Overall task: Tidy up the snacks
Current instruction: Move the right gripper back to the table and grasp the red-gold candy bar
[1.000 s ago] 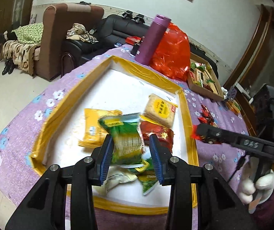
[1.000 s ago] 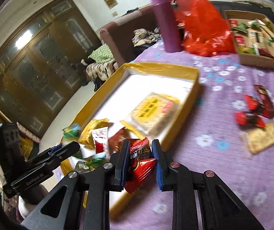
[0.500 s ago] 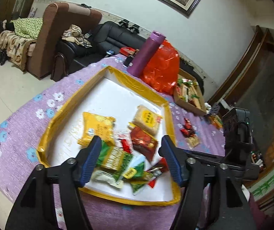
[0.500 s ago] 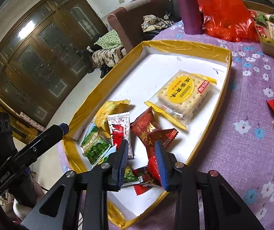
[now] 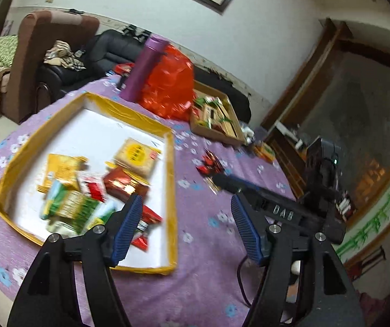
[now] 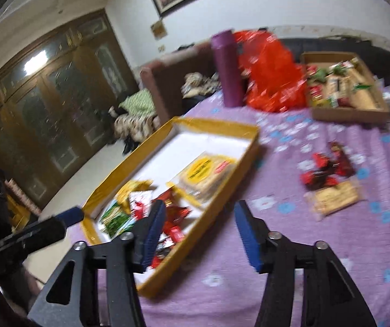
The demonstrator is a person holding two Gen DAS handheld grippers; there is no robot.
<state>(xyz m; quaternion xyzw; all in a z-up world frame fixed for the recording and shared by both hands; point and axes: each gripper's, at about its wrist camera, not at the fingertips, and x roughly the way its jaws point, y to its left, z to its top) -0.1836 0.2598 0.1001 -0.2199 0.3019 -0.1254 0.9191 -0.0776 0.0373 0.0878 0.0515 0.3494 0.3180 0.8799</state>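
A yellow-rimmed white tray (image 5: 171,163) on the purple flowered cloth holds several snack packets: a green one (image 5: 72,207), a dark red one (image 5: 121,185) and a round-biscuit pack (image 5: 137,155). My left gripper (image 5: 185,201) hangs open and empty above the tray's near right corner. My right gripper (image 6: 199,205) is opening, with nothing between its pads, over the tray's right rim (image 6: 238,174). Loose red snacks (image 6: 323,171) and a biscuit packet (image 6: 333,199) lie on the cloth to the right. One of the right gripper's fingers (image 5: 249,190) crosses the left wrist view.
A purple bottle (image 5: 145,68) and a red plastic bag (image 5: 167,90) stand behind the tray. A cardboard box (image 5: 216,117) of snacks sits at the back right. Beyond the table are an armchair (image 5: 31,54) and a dark sofa. The cloth's edge runs along the near left.
The left gripper let the green packet go in the tray, opened and drew back upward. The right gripper dropped its red packet into the tray, opened and swung toward the cloth.
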